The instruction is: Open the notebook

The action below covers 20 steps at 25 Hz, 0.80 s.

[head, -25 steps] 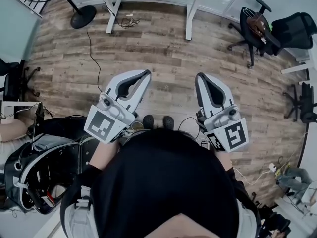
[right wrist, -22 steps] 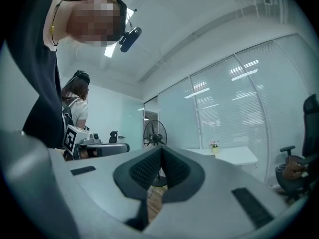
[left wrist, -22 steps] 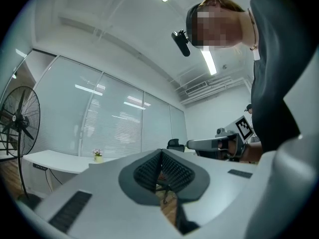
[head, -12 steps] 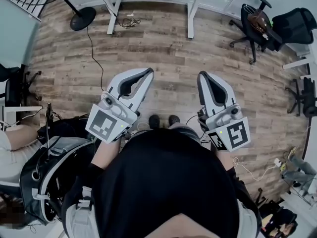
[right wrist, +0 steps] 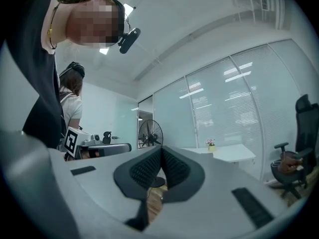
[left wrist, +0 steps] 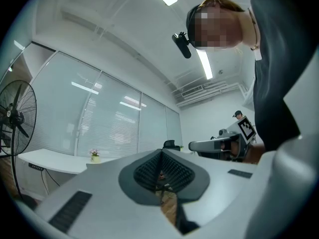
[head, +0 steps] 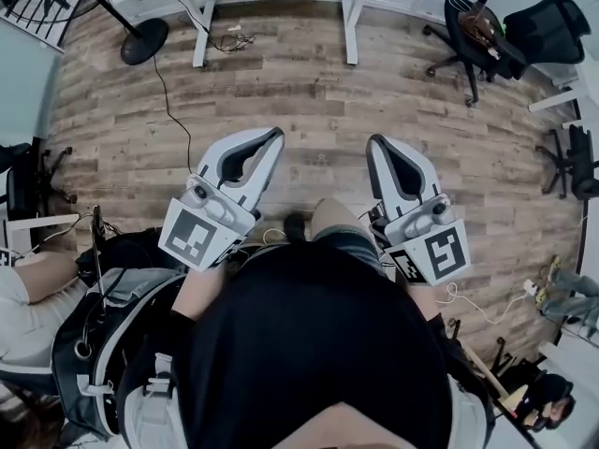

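You held the left hand-held gripper point(head: 275, 138) and right hand-held gripper point(head: 374, 144), both closed on nothing, mid-frame over the wood floor point(head: 318, 82) with no notebook visible, so finding it likely came first.

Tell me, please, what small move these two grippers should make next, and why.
Probably turn to look for the notebook: the left gripper and right gripper are both shut and empty, held out over the wooden floor, and no notebook shows in any view.
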Each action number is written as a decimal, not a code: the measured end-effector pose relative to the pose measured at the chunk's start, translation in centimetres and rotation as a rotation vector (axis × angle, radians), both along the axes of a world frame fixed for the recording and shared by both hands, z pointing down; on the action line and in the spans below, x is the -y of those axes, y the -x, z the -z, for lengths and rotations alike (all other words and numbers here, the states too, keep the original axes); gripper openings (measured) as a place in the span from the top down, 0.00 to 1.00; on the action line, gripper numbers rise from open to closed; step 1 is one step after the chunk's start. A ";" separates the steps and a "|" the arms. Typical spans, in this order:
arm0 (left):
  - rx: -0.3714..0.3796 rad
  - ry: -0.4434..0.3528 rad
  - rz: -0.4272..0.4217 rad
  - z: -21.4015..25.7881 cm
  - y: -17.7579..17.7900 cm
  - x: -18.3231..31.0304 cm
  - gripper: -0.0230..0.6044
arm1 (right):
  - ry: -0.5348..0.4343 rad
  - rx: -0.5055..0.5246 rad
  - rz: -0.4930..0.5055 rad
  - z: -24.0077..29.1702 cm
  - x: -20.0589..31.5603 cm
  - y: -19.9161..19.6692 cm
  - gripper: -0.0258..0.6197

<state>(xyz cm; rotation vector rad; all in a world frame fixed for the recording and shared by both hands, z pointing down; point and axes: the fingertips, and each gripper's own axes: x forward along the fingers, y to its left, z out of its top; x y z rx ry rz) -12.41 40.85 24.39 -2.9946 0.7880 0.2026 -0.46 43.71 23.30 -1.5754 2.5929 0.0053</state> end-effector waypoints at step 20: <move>-0.021 -0.028 0.043 0.6 -2.4 5.1 0.94 | -0.020 0.001 0.045 -0.2 6.2 -3.0 0.96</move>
